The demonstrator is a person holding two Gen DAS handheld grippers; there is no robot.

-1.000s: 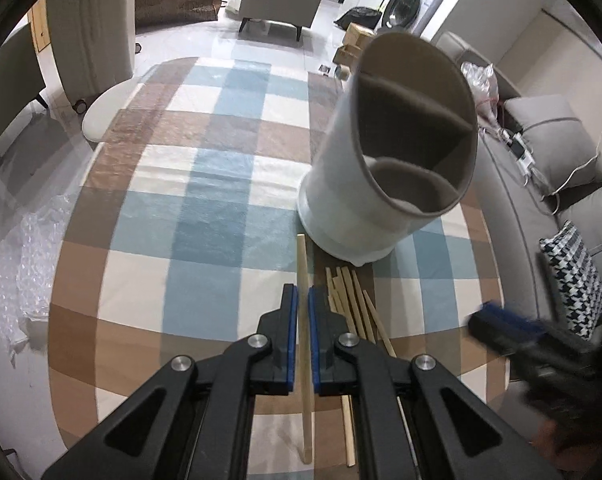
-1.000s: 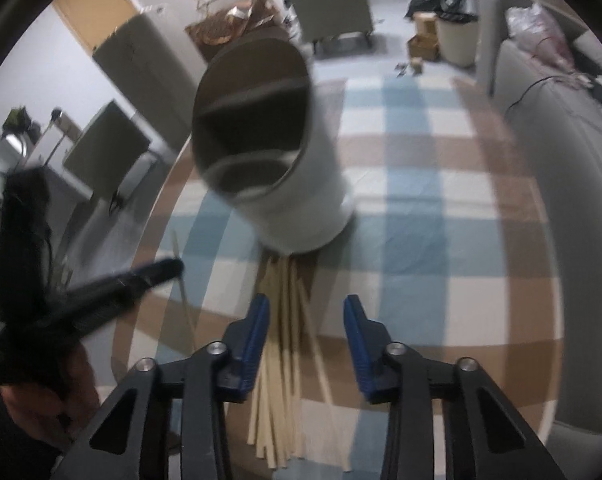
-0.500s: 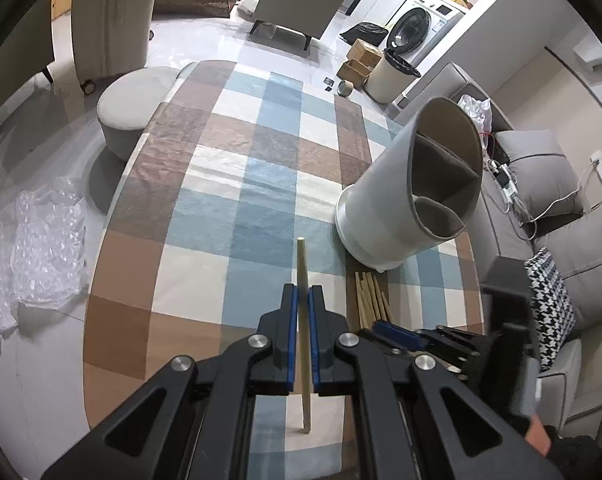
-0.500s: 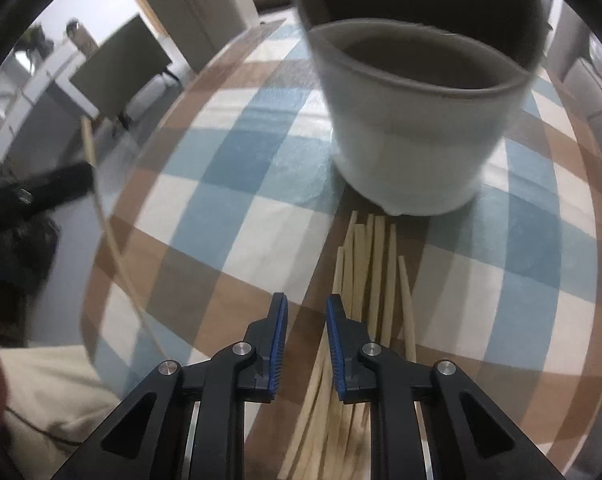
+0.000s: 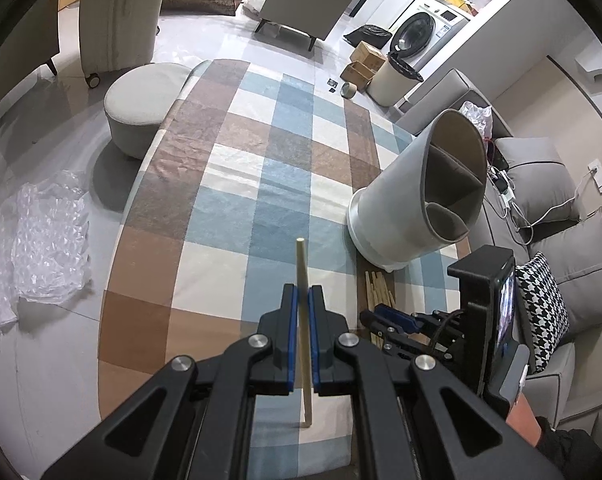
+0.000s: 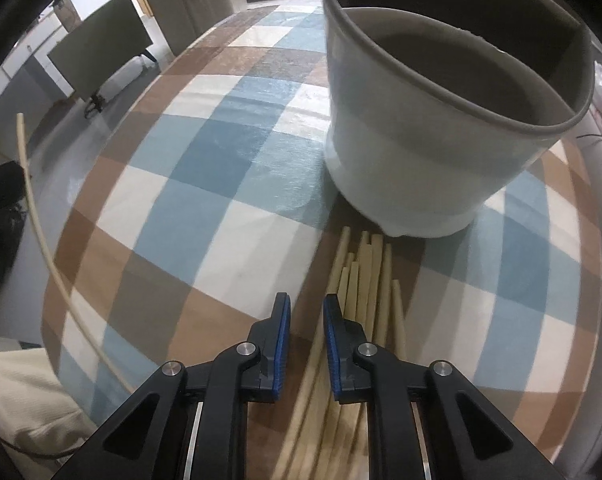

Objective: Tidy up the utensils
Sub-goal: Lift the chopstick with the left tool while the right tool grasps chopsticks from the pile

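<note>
I hold one pale wooden chopstick (image 5: pixel 302 320) pinched between the blue pads of my left gripper (image 5: pixel 302 312); its fingers (image 5: pixel 288 336) are pressed onto the stick, which runs lengthwise between them, one end projecting ahead over the checked tablecloth (image 5: pixel 237 184), the other end passing back under the jaws. In the right wrist view the same chopstick (image 6: pixel 41 224) appears as a bowed pale line at the left margin, above the cloth's left edge.

The remaining chopsticks (image 6: pixel 365 280) lie in a loose bundle on the cloth, their far tips just short of the base of the holder (image 6: pixel 421 128); whether any tip touches that base I cannot tell. The holder, a pale grey cylinder with a darker lining, stands upright near the right edge of the cloth. From the left wrist view, the holder (image 5: pixel 401 200) shows an inner partition dividing it into compartments, and the bundle (image 5: pixel 377 288) lies on its near side.

My right gripper (image 6: pixel 307 312) points steeply down at the near-left side of the bundle. Its fingers (image 6: pixel 282 332) are set a narrow gap apart; a chopstick lies on the cloth below the gap, and whether the pads grip it I cannot tell. In the left wrist view the right gripper (image 5: pixel 385 318) sits low over the bundle.

Off the table, bubble wrap (image 5: pixel 41 248) lies on the floor at left, a round stool (image 5: pixel 141 108) stands by the far-left corner, and a grey sofa (image 5: pixel 561 240) runs along the right edge.
</note>
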